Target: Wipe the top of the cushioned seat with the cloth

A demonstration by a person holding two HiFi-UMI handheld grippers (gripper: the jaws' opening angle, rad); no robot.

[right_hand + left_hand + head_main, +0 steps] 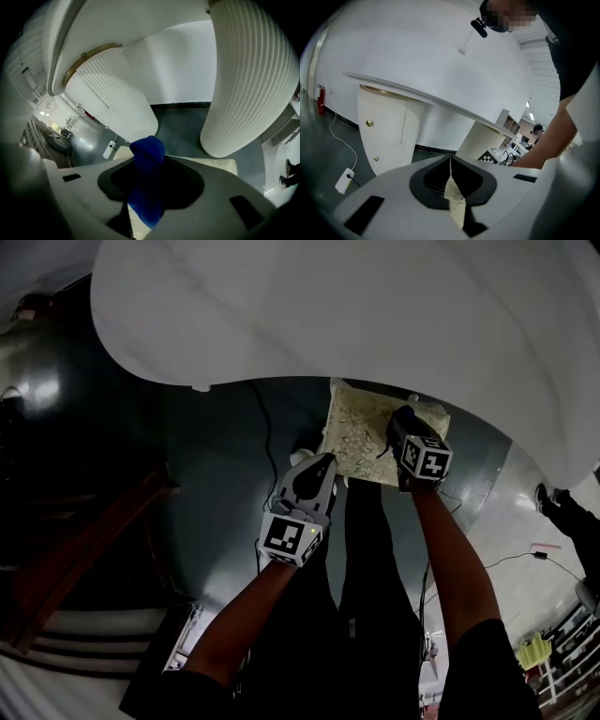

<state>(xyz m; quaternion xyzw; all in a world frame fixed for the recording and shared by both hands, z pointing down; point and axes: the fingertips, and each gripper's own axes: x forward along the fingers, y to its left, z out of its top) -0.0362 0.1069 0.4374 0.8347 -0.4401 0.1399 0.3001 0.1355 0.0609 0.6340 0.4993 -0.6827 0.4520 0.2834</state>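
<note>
**A:** Starting with the head view, where is the cushioned seat (361,432) sitting?

**B:** It is standing on the dark floor (216,484), partly tucked under the rim of the white tabletop (375,306). The right gripper (392,435) is hovering over its cream patterned top. The left gripper (324,463) is pointing at its near-left corner.

**A:** And what is the left gripper view showing?

**B:** Its jaws are pressing together on a thin cream strip with the same print as the cushioned seat's cover, so it is pinching that cover's edge. Beyond the jaws a white pedestal (389,126) is carrying the tabletop. A white power strip (345,180) is lying on the floor beside it, and the person's arm (548,140) is crossing the right side.

**A:** The right gripper view?

**B:** There the jaws are clamping the blue cloth (147,183), which is bulging up between them and hanging below. The seat's pale top is showing just under the jaws, on both sides. Two ribbed white pedestals (248,79) are rising behind, with dark floor lying between them.
</note>
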